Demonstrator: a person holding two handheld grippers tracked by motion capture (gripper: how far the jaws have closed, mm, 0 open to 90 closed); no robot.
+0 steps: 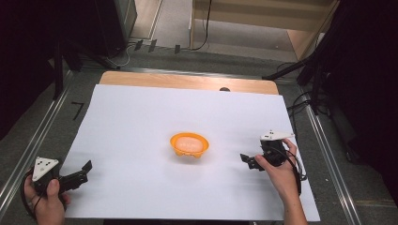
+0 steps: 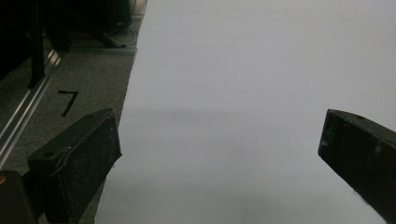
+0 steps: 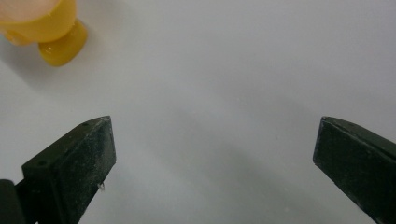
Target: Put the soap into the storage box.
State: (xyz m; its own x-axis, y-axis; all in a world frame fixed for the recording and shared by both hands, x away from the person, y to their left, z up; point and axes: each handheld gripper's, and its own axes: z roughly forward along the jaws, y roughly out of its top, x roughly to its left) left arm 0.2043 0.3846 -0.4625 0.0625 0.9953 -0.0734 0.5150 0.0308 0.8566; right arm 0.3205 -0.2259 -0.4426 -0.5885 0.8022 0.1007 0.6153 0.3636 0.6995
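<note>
An orange bowl (image 1: 189,144) with something pale inside stands in the middle of the white sheet (image 1: 141,112). In the right gripper view the bowl (image 3: 46,28) sits at the top left, well beyond the jaws. My right gripper (image 1: 248,161) hovers low to the right of the bowl, pointing toward it, and its jaws (image 3: 215,149) stand wide apart with nothing between them. At the sheet's near left corner my left gripper (image 1: 84,172) is open too, and its jaws (image 2: 219,144) frame bare white sheet (image 2: 243,70).
The sheet covers a wooden table (image 1: 187,80) on a grey surface with metal rails (image 1: 28,140) on both sides. A black tape mark (image 1: 77,110) lies left of the sheet, also seen as a tape mark (image 2: 67,101) in the left gripper view. Dark stands and cables surround the table.
</note>
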